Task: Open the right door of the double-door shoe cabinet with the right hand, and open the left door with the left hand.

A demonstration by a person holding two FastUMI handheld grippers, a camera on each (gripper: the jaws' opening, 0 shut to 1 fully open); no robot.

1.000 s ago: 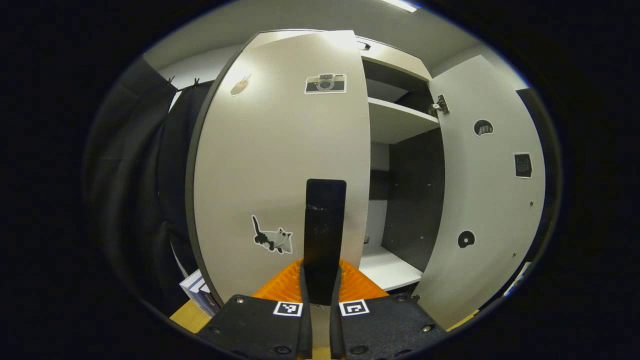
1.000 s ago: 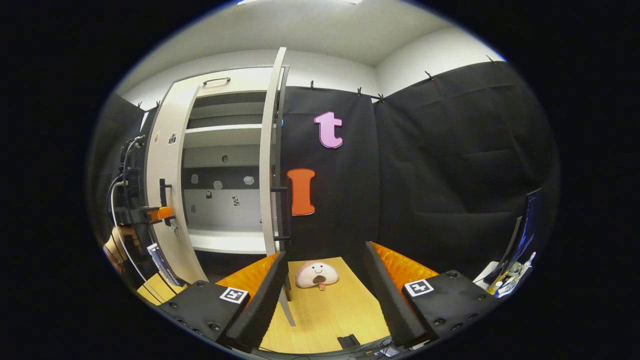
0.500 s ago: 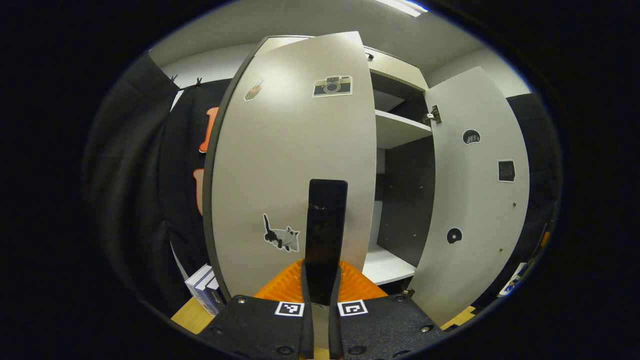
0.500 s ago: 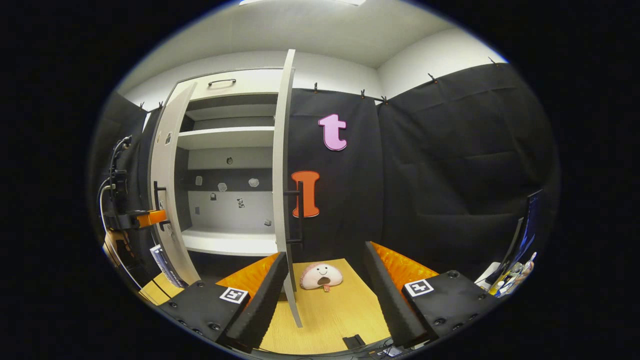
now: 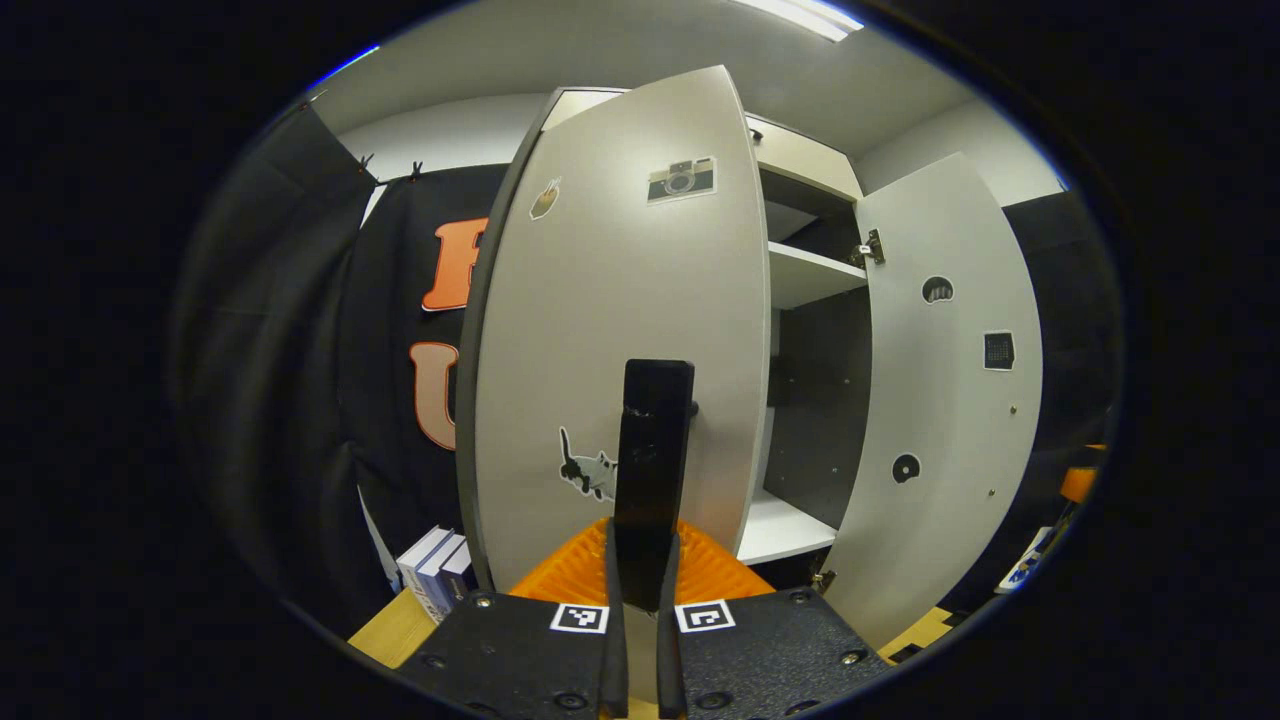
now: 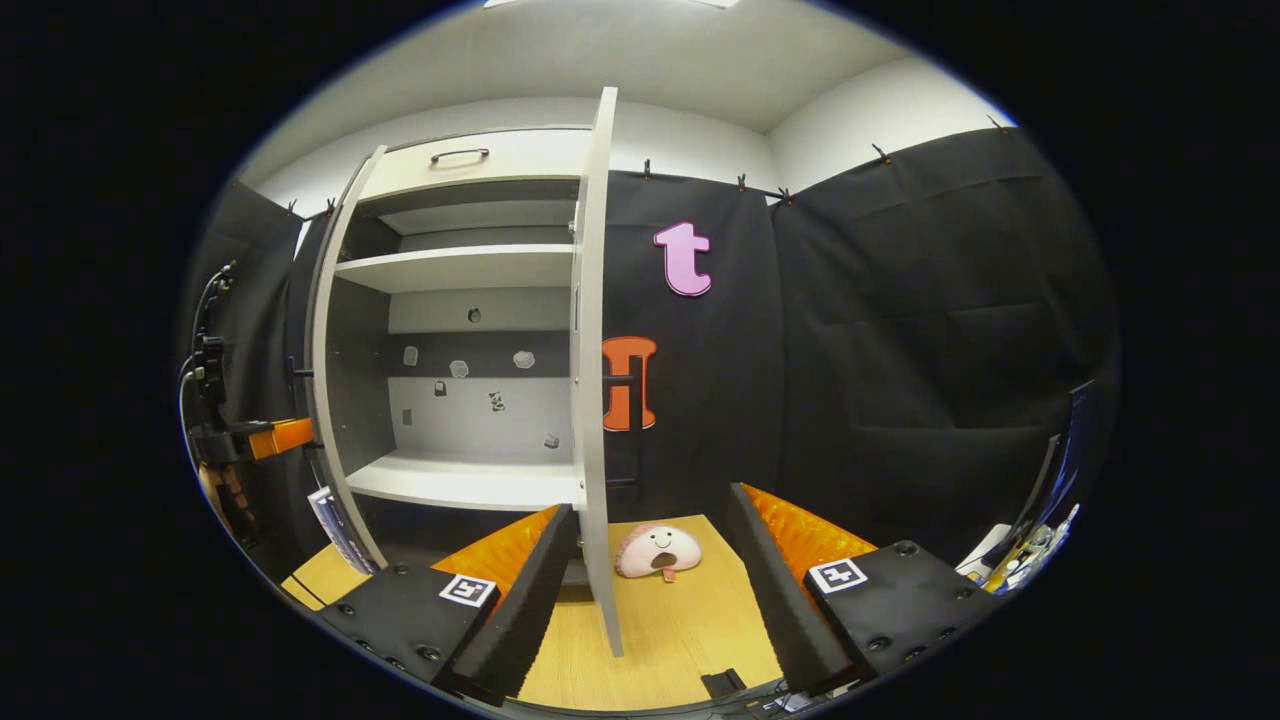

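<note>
A: Trouble-spotting, nearest first. Down at the left gripper (image 5: 640, 560): pinched narrow on the left handle (image 5: 655, 430), with both fingers pressing the bar.

B: Holding the left door (image 5: 620, 300) well swung out, too. Could slip off that bar if pulled straight back instead of round the hinge's arc.

A: Agreed. Worth minding the books (image 5: 430, 575) as well, stacked just beside the door's foot on the hinge side. Might get clipped or toppled by swinging much wider.

B: And beyond those, right into the cloth wall (image 5: 290, 400). Could snag.

A: Over to the right gripper (image 6: 650, 505) now. Spread wide, gripping nothing.

B: Looks done with the right door (image 6: 590, 350): seen edge-on, standing open, passing down between the fingers and close by the left one. Cannot tell whether touching.

A: Risky there. With any sideways drift, could nudge that door back toward shut.

B: Past the fingers, on the table (image 6: 680, 640), spotting a plush toy (image 6: 658, 550) near the door's bottom edge. Could be swept along by a swing-back.

A: Farther in, up to the cabinet shelf (image 6: 460, 268): bare, apart from small stickers (image 6: 460, 368) on the back panel. Nothing to spill.

B: Judging both doors open, or near enough. Only letting go of the left handle remaining, probably. Best done gently; otherwise, could rebound off the hinge.
</note>
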